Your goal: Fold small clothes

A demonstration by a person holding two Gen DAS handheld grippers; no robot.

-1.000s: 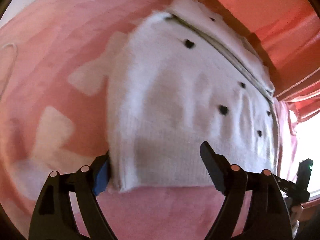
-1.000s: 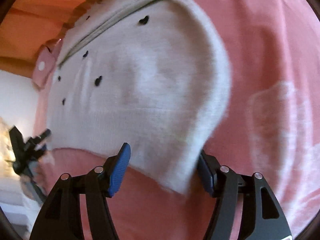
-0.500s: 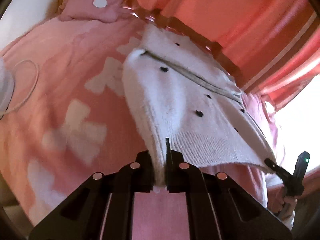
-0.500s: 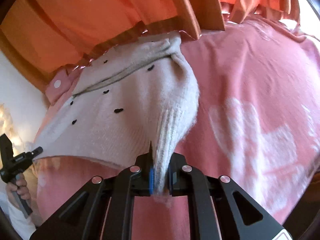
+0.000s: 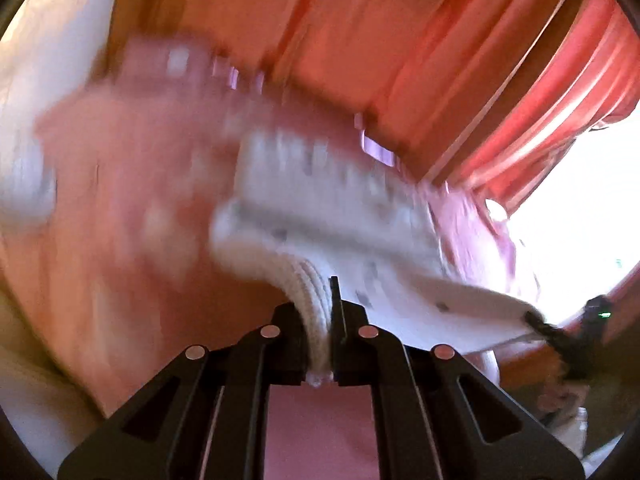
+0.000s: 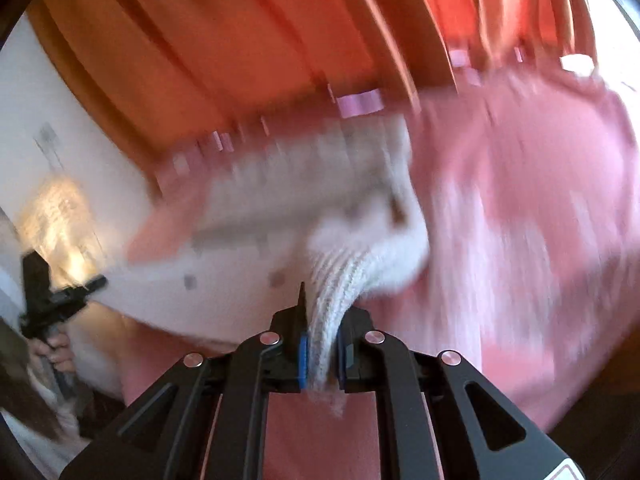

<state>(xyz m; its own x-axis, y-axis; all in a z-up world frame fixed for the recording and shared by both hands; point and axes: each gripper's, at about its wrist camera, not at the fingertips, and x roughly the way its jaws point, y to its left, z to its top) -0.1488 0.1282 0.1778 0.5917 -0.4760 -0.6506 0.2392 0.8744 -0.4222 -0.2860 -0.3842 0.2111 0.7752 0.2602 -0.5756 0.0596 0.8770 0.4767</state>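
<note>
Orange-red curtains hang behind a bed covered by a pink blanket with pale patches; both views are heavily smeared, so fine detail is lost.

A small white knit sweater with dark specks is lifted off the blanket at its ribbed hem and stretches between the two tongs, while its far part trails back toward the curtains. Whether that far part lies on the blanket cannot be told through the blur. In the left wrist view the left tongs are clamped on one bunched corner of the ribbed hem, the knit squeezed into a narrow band between the two black fingers, a frayed tuft poking out behind them. From there the hem edge runs to the right, toward the other tool, small at the right edge of that view.

In the right wrist view the right tongs are likewise closed on the opposite hem corner of the sweater, the ribbing pinched between blue-padded fingers. The hem runs off to the left, where the left tongs appear small, with the person's hand below gripping the handle.

Beyond the sweater on the right tongs' right side, the blanket fills the view. A pale wall with a warm patch of light shows to the left of those tongs, under the curtains.
</note>
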